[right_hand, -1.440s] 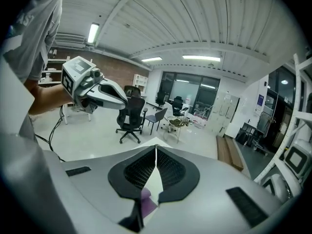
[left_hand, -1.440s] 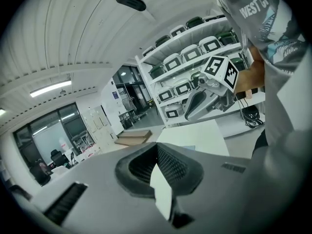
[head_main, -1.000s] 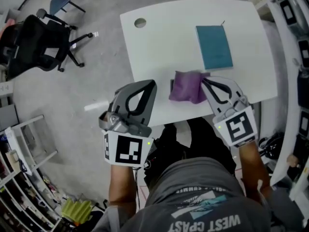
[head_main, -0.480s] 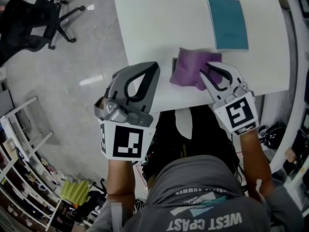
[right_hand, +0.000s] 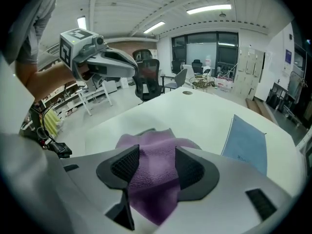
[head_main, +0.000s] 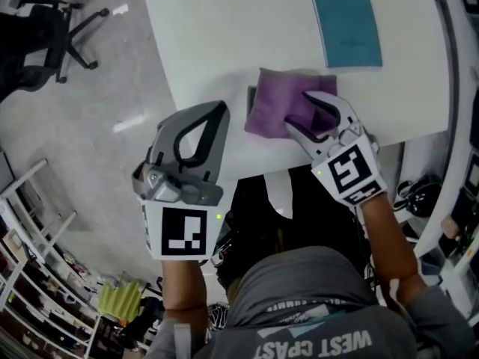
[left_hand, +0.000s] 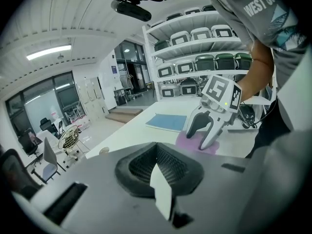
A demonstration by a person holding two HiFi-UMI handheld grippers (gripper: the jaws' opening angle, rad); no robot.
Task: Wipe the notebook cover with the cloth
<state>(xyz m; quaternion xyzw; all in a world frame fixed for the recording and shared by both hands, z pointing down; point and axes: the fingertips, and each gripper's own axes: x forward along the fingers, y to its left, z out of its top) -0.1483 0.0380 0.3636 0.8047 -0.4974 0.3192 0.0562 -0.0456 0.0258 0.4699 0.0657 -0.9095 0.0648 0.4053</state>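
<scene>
On the white table (head_main: pixel 217 43) the teal notebook (head_main: pixel 344 21) lies flat, with the purple cloth (head_main: pixel 273 107) bunched just beside its near edge. The right gripper (head_main: pixel 301 112) has its jaws opening with a fold of cloth between them. The left gripper (head_main: pixel 215 112) hovers by the table's near edge, jaws together, empty.

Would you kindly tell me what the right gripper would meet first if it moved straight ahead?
The purple cloth, almost certainly: it lies between the right gripper's opening jaws.

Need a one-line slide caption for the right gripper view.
Right claw opening astride the purple cloth on the white table, notebook lying flat beyond.
</scene>
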